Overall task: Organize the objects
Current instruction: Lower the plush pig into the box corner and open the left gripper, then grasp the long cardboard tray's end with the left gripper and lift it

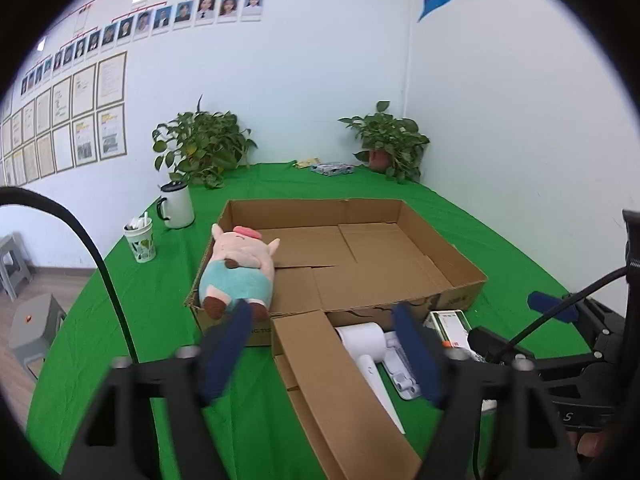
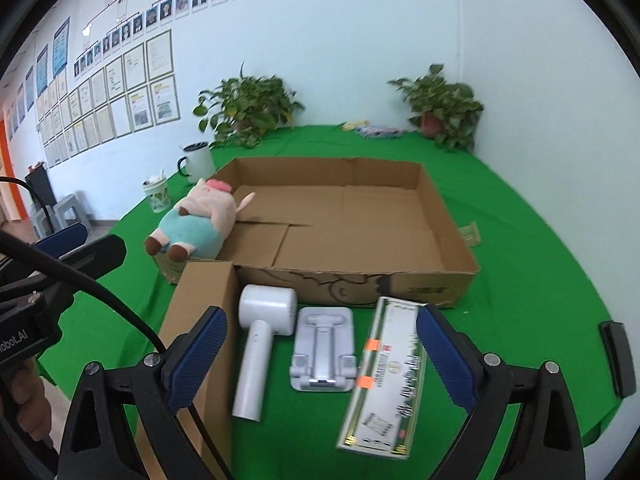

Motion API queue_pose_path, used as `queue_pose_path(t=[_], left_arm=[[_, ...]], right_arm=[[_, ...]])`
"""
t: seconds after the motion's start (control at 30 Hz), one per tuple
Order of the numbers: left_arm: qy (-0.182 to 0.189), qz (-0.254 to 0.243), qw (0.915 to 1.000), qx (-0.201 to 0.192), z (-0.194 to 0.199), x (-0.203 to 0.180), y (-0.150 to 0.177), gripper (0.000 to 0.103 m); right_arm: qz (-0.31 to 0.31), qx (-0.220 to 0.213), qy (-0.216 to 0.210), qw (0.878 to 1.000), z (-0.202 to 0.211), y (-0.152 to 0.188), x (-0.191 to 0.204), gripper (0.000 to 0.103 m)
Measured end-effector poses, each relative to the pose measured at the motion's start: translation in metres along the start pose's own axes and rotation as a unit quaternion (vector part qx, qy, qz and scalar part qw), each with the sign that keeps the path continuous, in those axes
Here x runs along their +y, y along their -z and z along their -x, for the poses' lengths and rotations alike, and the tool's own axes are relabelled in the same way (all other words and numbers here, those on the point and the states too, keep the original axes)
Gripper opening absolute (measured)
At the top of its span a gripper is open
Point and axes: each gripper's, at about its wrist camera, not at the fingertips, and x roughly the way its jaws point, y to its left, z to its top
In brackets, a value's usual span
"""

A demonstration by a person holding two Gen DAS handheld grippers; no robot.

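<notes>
Centrally, a shallow open cardboard box (image 2: 352,216) rests on the green-covered surface (image 2: 540,280), with a plush pig (image 2: 196,220) (pink body, teal trousers, brown hooves) lying in its near-left corner, hind end propped over the box's left wall. One long cardboard flap (image 2: 204,320) folds out from the box's front wall toward the cameras. Just in front of the box, side by side on the cloth, lie three items: a white hair dryer (image 2: 260,332) beside the flap, a white folding phone stand (image 2: 324,350) next to it, and a long green-and-white printed carton (image 2: 384,376) with orange stickers to the right. The right gripper (image 2: 320,356) hovers above these items, jaws spread wide and holding nothing, its blue pads framing the dryer, stand and carton. The left gripper (image 1: 320,352) hangs over the flap near the box's front-left corner, jaws likewise released and empty; the pig (image 1: 240,272) lies just beyond its left pad. Along the far and left edges of the surface stand a white mug with dark lid (image 1: 176,206), a patterned cup (image 1: 140,242), two potted plants (image 1: 204,146) (image 1: 388,140) and a tissue pack (image 1: 332,169). Framed documents (image 1: 80,128) and portrait photographs line the left wall.
</notes>
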Motion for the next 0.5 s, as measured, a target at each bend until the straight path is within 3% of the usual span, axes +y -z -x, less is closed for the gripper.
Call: queue_pose_path(t=[0.03,0.07,0.1,0.13,0.2,0.23,0.27,0.3,0.33,0.37,0.4,0.5], left_arm=[[0.004,-0.008,0.9999,0.005,0.000,-0.005,0.001,0.014],[0.006,-0.012,0.9999,0.009,0.000,-0.008,0.001,0.003],[0.008,-0.009,0.9999,0.007,0.001,-0.010,0.001,0.003],[0.012,-0.005,0.9999,0.003,0.003,-0.011,0.001,0.003],[0.022,-0.001,0.9997,-0.011,0.007,-0.011,0.001,0.003],[0.021,-0.002,0.9997,-0.014,0.009,-0.012,0.001,0.013],[0.015,-0.005,0.9998,-0.013,0.009,-0.013,0.002,0.048],[0.011,-0.004,0.9999,-0.009,0.008,-0.014,0.002,0.071],[0.014,0.002,0.9999,-0.009,0.008,-0.012,0.004,0.094],[0.023,0.013,0.9996,-0.014,0.010,-0.009,0.005,0.094],[0.031,0.020,0.9993,-0.009,0.010,-0.007,0.007,0.094],[0.037,0.043,0.9981,0.026,0.001,0.004,0.013,0.094]], right_arm=[[-0.001,-0.005,-0.002,1.000,0.007,0.004,-0.004,0.086],[-0.001,-0.004,-0.002,1.000,0.010,0.006,-0.007,0.079],[-0.001,0.000,-0.001,1.000,0.011,0.009,-0.009,0.059],[-0.001,0.008,-0.001,1.000,0.011,0.012,-0.011,0.046],[0.000,0.018,-0.008,1.000,0.011,0.018,-0.015,0.044],[0.000,0.020,-0.012,1.000,0.012,0.021,-0.015,0.045],[0.000,0.022,-0.018,1.000,0.013,0.023,-0.016,0.046],[0.000,0.023,-0.023,0.999,0.014,0.024,-0.017,0.061],[0.002,0.023,-0.031,0.999,0.015,0.025,-0.017,0.087],[0.003,0.019,-0.038,0.999,0.017,0.026,-0.018,0.098],[0.006,0.011,-0.047,0.999,0.022,0.028,-0.019,0.102],[0.012,0.010,-0.091,0.996,0.028,0.034,-0.020,0.102]])
